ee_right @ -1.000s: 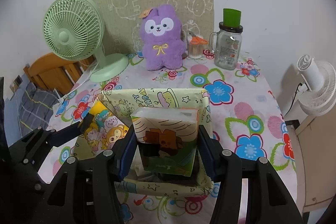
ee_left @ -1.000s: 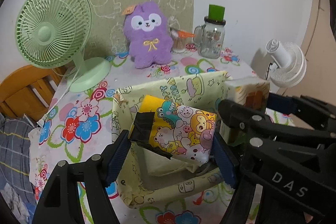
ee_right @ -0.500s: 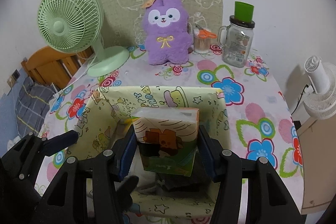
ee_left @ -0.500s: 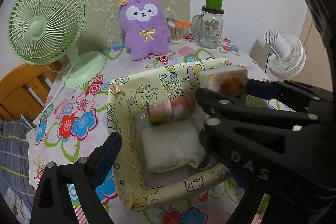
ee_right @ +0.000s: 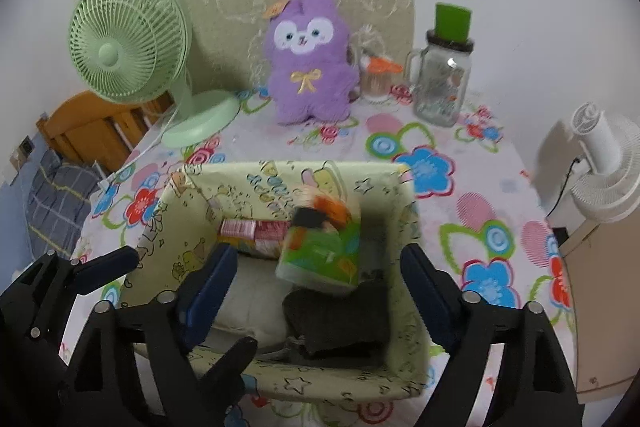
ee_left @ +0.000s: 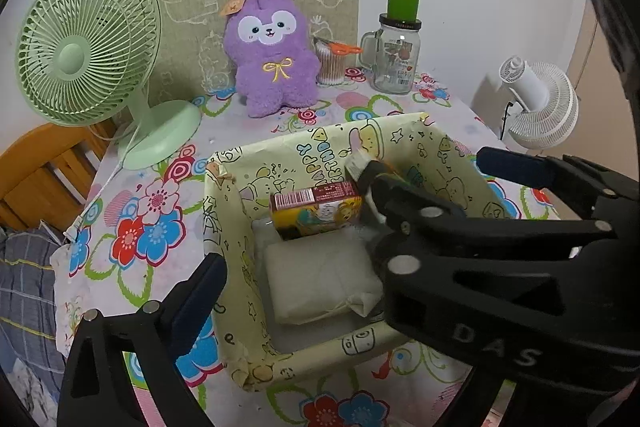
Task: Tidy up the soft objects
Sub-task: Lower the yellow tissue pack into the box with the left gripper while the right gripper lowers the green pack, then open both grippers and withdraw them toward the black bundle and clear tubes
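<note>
**Both packs dropped into the box**

Since a second ago both packs have left the jaws and gone into the pale yellow cartoon-print fabric box (ee_right: 288, 183) on the flowered tablecloth (ee_right: 480, 211).

Inside, the white folded soft bundle (ee_left: 320, 279) lies flat on the floor of the box, and the dark grey folded cloth (ee_right: 340, 323) sits beside it. The green-and-orange tissue pack (ee_right: 320, 251) shows blurred and tilted over the grey cloth, apparently not settled. The yellow cartoon-print tissue pack (ee_left: 316, 211) leans against the far wall.

Both tools have just been opening. The left gripper (ee_left: 352, 223) stands wide with nothing between its fingers; the right gripper (ee_right: 316, 279) is spread, its pads clear of the green pack.

My worry: the green pack could land askew and tip onto the yellow one. With the two grippers crowded over one box, a finger could also catch the soft rim on withdrawal and drag it.
</note>
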